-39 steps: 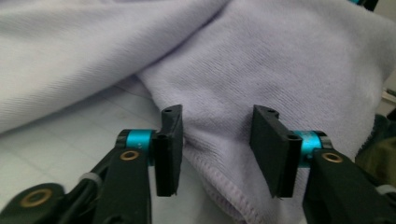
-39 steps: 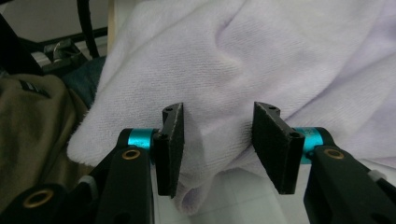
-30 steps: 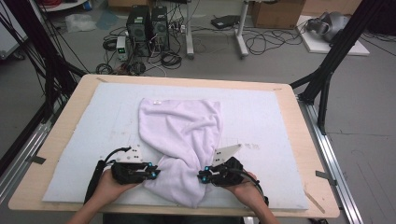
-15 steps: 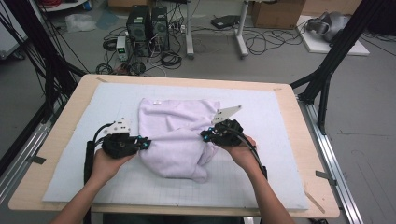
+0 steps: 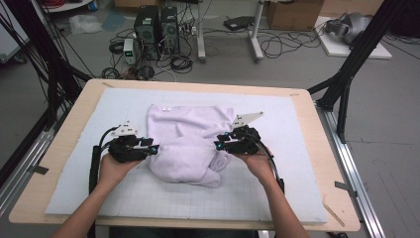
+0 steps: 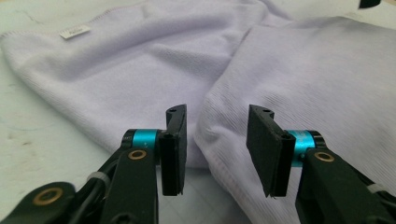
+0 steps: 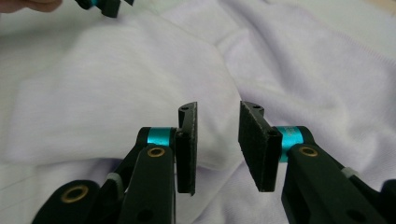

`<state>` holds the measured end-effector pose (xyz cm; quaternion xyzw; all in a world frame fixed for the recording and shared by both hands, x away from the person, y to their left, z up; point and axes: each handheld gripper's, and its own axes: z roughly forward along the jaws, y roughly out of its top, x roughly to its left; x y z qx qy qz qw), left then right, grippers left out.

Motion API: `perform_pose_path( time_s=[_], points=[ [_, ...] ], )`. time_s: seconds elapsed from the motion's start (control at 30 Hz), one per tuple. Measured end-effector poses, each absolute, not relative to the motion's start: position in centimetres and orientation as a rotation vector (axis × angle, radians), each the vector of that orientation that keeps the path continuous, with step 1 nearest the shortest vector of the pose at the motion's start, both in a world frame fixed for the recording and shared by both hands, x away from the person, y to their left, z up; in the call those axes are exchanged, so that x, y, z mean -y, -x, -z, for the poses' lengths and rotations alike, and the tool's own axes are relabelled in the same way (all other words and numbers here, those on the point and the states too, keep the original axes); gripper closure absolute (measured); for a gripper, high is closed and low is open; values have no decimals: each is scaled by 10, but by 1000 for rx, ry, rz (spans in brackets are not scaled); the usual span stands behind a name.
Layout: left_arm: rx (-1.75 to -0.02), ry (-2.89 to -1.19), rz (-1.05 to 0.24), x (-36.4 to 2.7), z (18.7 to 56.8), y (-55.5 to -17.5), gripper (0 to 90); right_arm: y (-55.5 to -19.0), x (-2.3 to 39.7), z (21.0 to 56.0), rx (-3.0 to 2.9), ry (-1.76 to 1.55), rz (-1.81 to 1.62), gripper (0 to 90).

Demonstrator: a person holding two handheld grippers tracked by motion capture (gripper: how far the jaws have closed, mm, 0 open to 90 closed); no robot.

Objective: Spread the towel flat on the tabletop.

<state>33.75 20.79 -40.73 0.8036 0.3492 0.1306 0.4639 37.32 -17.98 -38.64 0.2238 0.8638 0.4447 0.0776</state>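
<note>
A pale lilac towel [image 5: 190,141] lies folded over itself on the white mat [image 5: 297,163]; its white label [image 6: 74,31] shows near a far corner. My left gripper [image 5: 154,148] sits at the fold's left edge, my right gripper [image 5: 218,145] at its right edge. Both pairs of jaws have just been opening. In the left gripper view the left gripper [image 6: 217,149] stands open, with the towel [image 6: 303,84] edge lying behind the gap and no pad pressing it. In the right gripper view the right gripper [image 7: 217,144] is open too, with the towel [image 7: 116,93] beyond it.
The mat covers a wooden table [image 5: 327,144]. Black frame posts [image 5: 346,74] rise at the right and left sides. Computers [image 5: 156,25] and cables sit on the floor beyond the far edge. The other gripper [image 7: 105,5] shows at the top left of the right gripper view.
Both grippers carried the towel's near end away from the person and laid it over the rest. Both grippers, shut on the cloth before, have since opened and let it go.
</note>
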Motion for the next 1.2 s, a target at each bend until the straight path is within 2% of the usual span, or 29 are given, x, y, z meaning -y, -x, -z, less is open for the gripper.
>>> perform_pose_path(
  time_s=[0.27,0.47,0.63,0.7,0.77,0.83,0.9,0.93,1.2],
  points=[
    [-761,-1944,-293,-215,399,-298,498,-322,183,379,-2622,-509,-1336,591],
    [-658,-2063,-255,-195,416,-277,462,-298,174,396,-2678,-432,-1350,586],
    [-681,-2156,-264,-175,434,-278,456,-295,165,416,-2738,-428,-1267,613],
    [-686,-2177,-282,-169,437,-281,510,-297,163,422,-2755,-442,-1256,632],
    [-686,-2186,-285,-163,438,-286,621,-299,160,428,-2787,-462,-1252,638],
    [-676,-2182,-269,-159,438,-290,721,-300,158,430,-2804,-445,-1230,704],
    [-657,-2179,-265,-158,435,-291,811,-297,156,429,-2831,-411,-1221,820],
    [-646,-2170,-272,-159,433,-290,844,-296,156,428,-2829,-393,-1222,841],
    [-625,-2089,-298,-177,404,-282,873,-291,170,401,-2754,-381,-1301,855]
  ],
)
